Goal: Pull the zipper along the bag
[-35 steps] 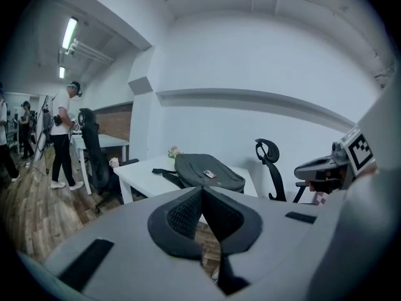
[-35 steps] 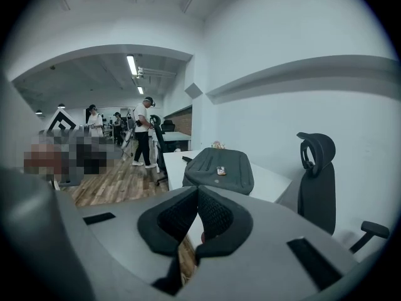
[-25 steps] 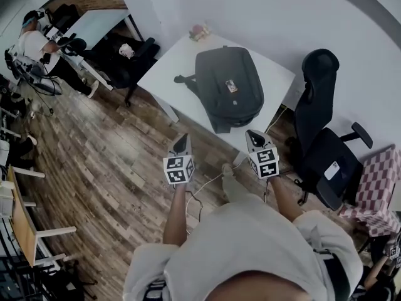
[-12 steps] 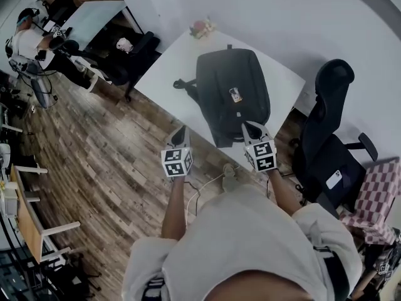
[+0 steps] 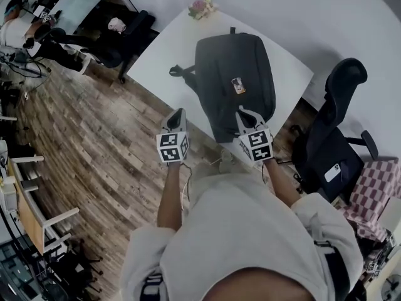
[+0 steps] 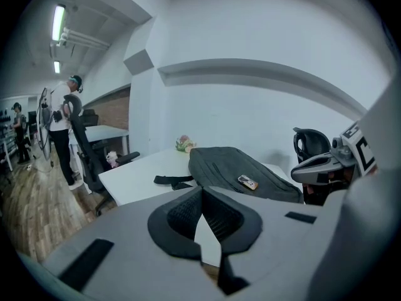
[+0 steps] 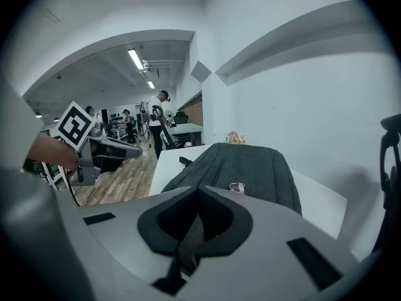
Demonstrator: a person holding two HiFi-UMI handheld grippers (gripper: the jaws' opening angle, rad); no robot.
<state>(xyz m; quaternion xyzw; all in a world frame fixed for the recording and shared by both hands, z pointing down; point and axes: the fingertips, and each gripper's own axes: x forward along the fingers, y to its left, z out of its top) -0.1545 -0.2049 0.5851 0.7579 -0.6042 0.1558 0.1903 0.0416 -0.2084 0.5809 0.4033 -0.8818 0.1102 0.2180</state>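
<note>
Both sets of jaws are pressed together with nothing in them. The left gripper (image 5: 178,113) hangs by the near edge of the white table (image 5: 156,58), and the right gripper (image 5: 242,113) points at the near end of the bag (image 5: 235,55). The dark bag lies flat in the middle of the table, with its strap (image 5: 182,74) sticking out to the left and a little tag (image 5: 239,85) on top. I can't pick out the zipper pull from here; it is too small. I think the step now is getting to the bag. To do it well, one gripper should open and hold the cloth near the zipper so the bag stays put. The other should open, pinch the tiny pull, and drag it straight along the teeth, not up.
</note>
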